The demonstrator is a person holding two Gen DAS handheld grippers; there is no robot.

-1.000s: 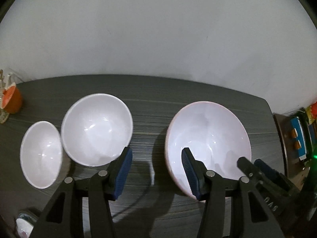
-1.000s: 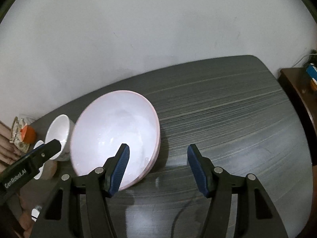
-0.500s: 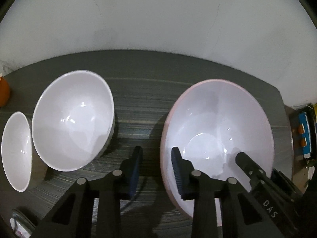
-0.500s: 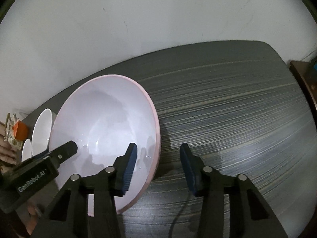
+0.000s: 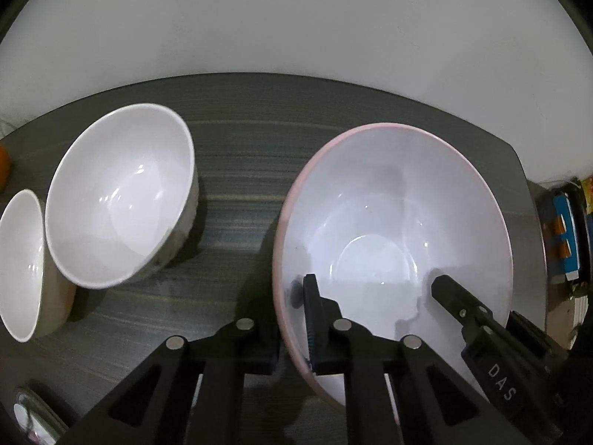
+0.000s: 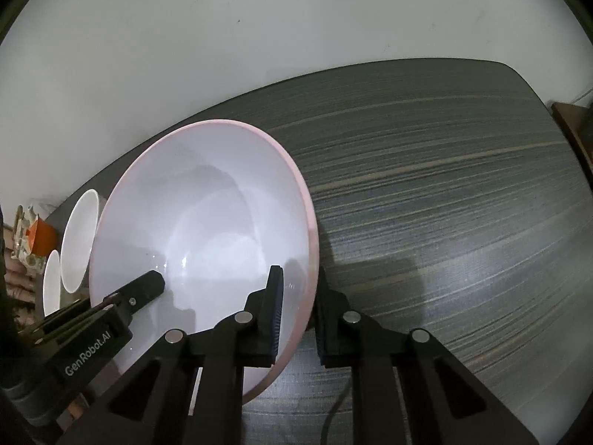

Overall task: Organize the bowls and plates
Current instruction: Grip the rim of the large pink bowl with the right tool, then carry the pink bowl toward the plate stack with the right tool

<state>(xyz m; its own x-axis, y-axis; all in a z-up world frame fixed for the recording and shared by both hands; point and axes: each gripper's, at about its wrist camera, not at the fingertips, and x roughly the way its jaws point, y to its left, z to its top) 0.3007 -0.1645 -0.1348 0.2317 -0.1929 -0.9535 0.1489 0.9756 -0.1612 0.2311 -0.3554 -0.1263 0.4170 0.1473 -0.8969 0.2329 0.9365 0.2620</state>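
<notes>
A large pink-rimmed white bowl (image 5: 393,222) sits on the dark table, right of centre in the left wrist view and left of centre in the right wrist view (image 6: 207,222). My left gripper (image 5: 291,333) is shut on the bowl's near-left rim, one finger inside and one outside. My right gripper (image 6: 298,322) is shut on the bowl's near-right rim the same way. A medium white bowl (image 5: 122,193) and a small white bowl (image 5: 18,259) stand to the left, apart from the grippers.
The dark wood-grain table (image 6: 444,193) stretches to the right and ends at a white wall (image 5: 296,18). An orange object (image 6: 39,237) stands at the far left. A side cabinet with coloured items (image 5: 563,230) is past the table's right edge.
Both grippers moved forward and closed from wide open onto opposite sides of the big bowl's near rim. The bowls look larger as the cameras came closer.
</notes>
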